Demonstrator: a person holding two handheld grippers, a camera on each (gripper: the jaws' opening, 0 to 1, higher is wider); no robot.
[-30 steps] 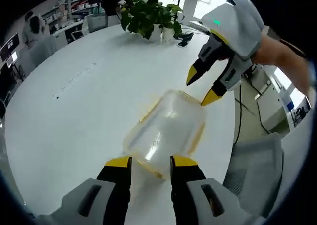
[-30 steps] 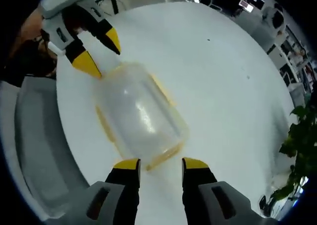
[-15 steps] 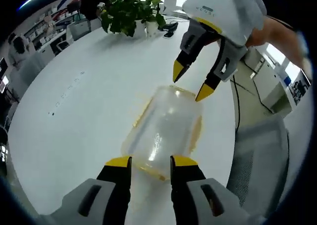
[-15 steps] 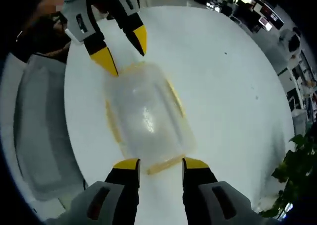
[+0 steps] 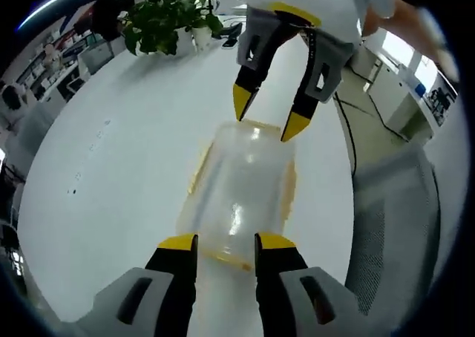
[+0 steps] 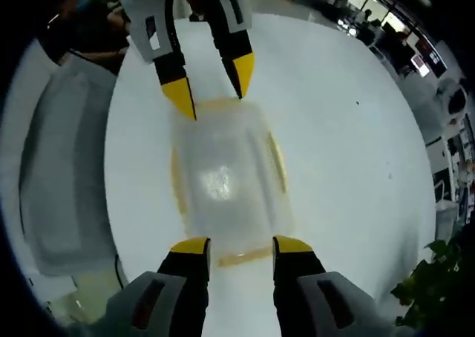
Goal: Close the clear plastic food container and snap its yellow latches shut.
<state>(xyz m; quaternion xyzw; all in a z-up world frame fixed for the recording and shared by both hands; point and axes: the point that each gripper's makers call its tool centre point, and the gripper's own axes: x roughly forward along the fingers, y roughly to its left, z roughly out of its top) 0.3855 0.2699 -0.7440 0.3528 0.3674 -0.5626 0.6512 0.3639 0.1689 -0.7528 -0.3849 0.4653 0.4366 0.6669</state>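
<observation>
A clear plastic food container [image 5: 241, 192] with its lid on lies on the white table [image 5: 126, 151], yellow latches along its edges. My left gripper [image 5: 226, 242] is open, its yellow tips just outside the container's near short end. At the far short end stands my right gripper [image 5: 264, 122], open too, tips straddling that end. In the right gripper view the same container [image 6: 226, 181] runs from my right gripper [image 6: 240, 246] up to the left gripper [image 6: 211, 88]. A yellow latch [image 6: 241, 259] shows between the right tips.
A grey office chair [image 5: 393, 240] stands by the table's edge, also the chair [image 6: 56, 174] in the right gripper view. Potted plants [image 5: 167, 21] sit at the far side of the table. A person's sleeve holds each gripper.
Both grippers have swung around the container until they face each other along its long axis. The container has stayed in place on the table.
</observation>
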